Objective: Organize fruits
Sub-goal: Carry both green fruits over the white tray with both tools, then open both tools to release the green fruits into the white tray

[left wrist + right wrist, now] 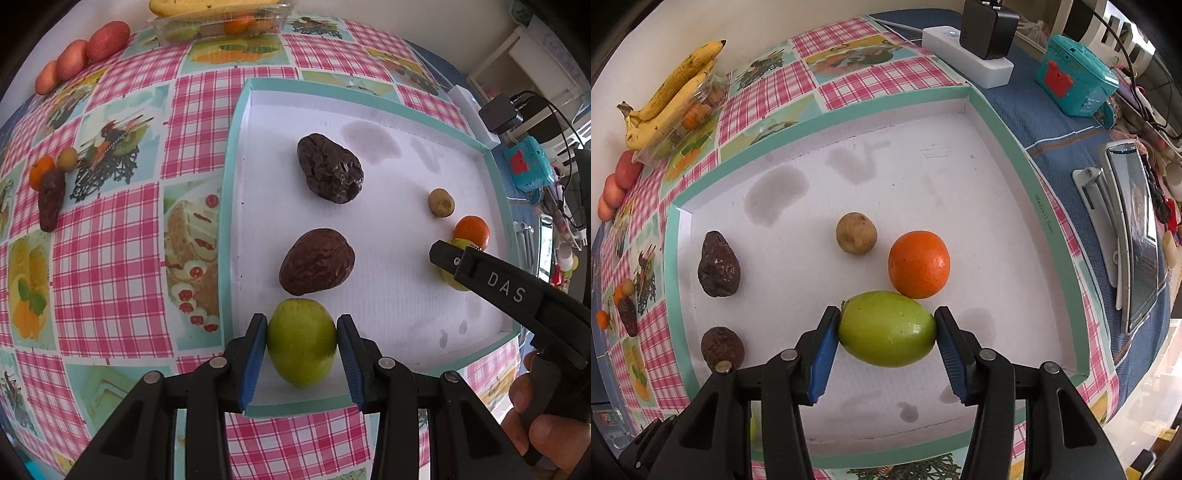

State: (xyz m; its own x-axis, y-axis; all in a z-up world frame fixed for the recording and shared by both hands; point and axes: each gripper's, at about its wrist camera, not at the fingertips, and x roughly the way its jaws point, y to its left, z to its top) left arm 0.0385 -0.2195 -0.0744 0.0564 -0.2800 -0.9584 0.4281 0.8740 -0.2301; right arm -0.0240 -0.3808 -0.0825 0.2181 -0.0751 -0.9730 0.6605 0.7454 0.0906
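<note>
The left tongs (301, 341) are clenched on a smooth round green fruit (301, 341), their blue pads pressing its two sides just above the near edge of the shallow white tray with a teal rim (236, 155). The right tongs (886, 334) likewise grasp a second, oval green fruit (886, 334) by its ends, low over the tray floor. Touching that oval fruit at its far right is a round orange citrus (919, 264), and just beyond sits a small tan round fruit (856, 233). Two wrinkled dark brown fruits (317, 266) lie in a line beyond the left tongs. The tray rests on a counter covered by a pink checked cloth (110, 258); yellow bananas (676, 88) lie on a clear plastic box at the far edge.
</note>
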